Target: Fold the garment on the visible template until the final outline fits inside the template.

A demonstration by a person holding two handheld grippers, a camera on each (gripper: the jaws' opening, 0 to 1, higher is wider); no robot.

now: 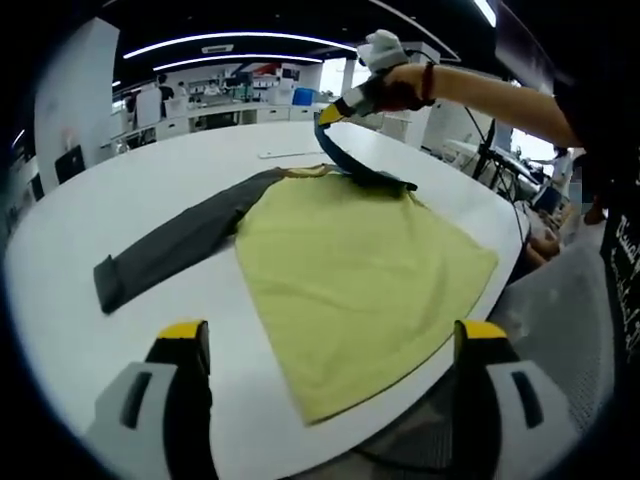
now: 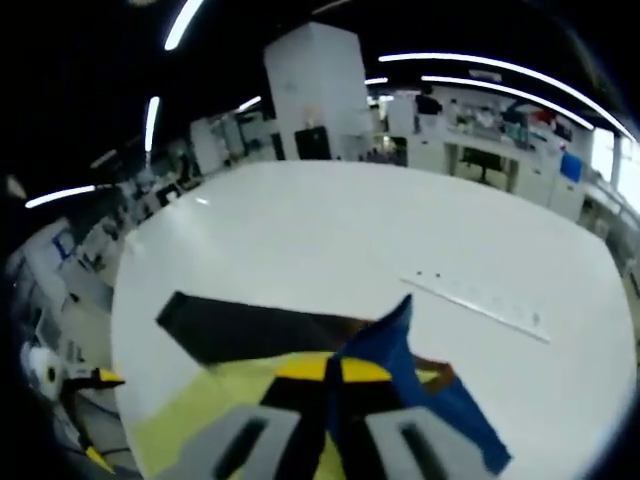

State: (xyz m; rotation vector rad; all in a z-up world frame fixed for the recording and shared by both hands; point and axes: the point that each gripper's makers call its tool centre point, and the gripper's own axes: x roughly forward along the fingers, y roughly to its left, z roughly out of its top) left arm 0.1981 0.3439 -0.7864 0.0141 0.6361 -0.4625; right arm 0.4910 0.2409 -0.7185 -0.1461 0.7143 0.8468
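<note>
Nearest us, left gripper (image 1: 325, 345) hangs low over the near table edge, yellow-tipped jaws wide apart w/ nothing between them, framing the hem end of the garment (image 1: 355, 275). Garment lies flat on the white table (image 1: 110, 200): yellow-green body, one dark grey sleeve (image 1: 175, 250) stretched out away from the body toward the table's open side. Hem corner sits right at the table edge, maybe just over it; that's our first worry, since a tug from the far end could drag the hem off and out of the workspace. Farther out, near the collar, the right gripper (image 2: 330, 385) has its jaws pinched together on the blue sleeve (image 2: 395, 360), lifted clear of the body; in the left gripper view we see a hand holding that gripper above the shoulder area. Risk here, in our judgement: grip looks to be on a thin bit of fabric, so it may slip mid-fold and drop the sleeve crooked, or it may pull the whole shoulder along and wrinkle the body. We can't make out any template outline under the cloth, so fit can't be checked yet. Beyond, a pale ruler-like strip (image 2: 480, 300) lies on the table, well apart from the garment; sleeve swing prob. won't reach it.
</note>
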